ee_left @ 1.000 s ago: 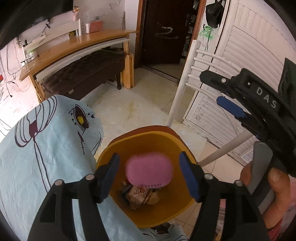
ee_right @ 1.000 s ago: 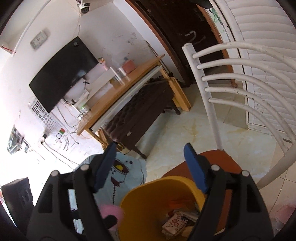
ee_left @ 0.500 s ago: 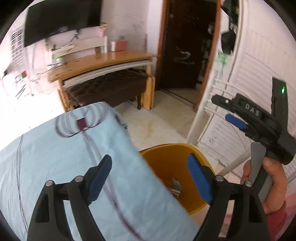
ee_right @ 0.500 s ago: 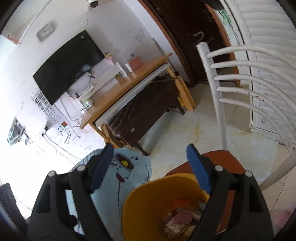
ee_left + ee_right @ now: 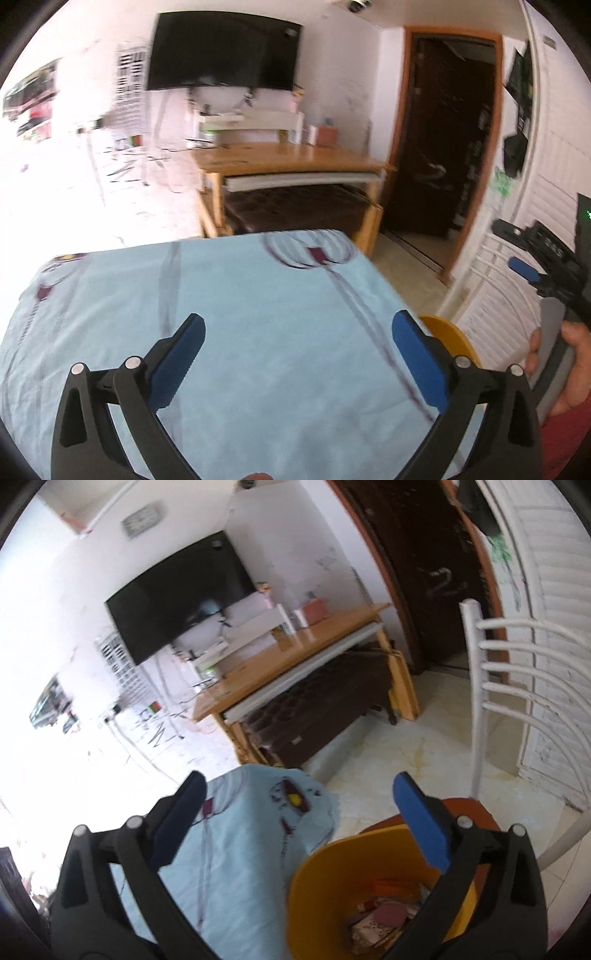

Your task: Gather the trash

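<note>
Yellow bin mostly hidden behind blurred blue tablecloth, left view.

Left wrist view low over blue tablecloth, right view above yellow bin, both facing desk

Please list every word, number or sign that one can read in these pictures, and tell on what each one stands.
"DAS": on the right gripper body, faint and blurred in the left wrist view.
White scrawl on the dark door: not readable as letters.
Striped chart on the wall beside the television: too blurred to read.
Wall clock: unreadable.
</note>
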Available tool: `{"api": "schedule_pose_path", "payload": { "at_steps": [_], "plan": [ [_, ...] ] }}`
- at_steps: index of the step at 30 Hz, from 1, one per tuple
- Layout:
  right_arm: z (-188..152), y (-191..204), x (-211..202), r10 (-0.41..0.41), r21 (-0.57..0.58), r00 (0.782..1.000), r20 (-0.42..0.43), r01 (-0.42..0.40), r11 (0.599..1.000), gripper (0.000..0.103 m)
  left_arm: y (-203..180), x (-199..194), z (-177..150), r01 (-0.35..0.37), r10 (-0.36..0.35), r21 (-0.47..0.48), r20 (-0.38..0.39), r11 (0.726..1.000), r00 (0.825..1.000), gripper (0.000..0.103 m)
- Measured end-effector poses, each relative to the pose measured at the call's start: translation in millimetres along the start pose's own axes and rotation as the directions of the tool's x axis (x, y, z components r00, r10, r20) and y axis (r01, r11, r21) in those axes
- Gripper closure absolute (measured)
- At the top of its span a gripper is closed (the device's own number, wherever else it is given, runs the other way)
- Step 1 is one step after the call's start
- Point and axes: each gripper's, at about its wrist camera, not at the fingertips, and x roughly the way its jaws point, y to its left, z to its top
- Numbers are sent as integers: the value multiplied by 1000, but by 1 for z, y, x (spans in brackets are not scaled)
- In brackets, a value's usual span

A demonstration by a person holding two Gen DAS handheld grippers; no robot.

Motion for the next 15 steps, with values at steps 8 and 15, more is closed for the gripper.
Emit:
{"api": "schedule_pose_path", "payload": {
  "at_steps": [8, 15],
  "plan": [
    [-28, 69, -7, 93, -141, 995, -42, -98, 985, 6, 53, -29, -5, -50, 54, -91, 51, 995, 997, 7],
    [-58, 99, -30, 158, -158, 987, -25, -160, 974, 6, 79, -56, -12, -92, 100, -100, 76, 991, 992, 7]
  ]
}}
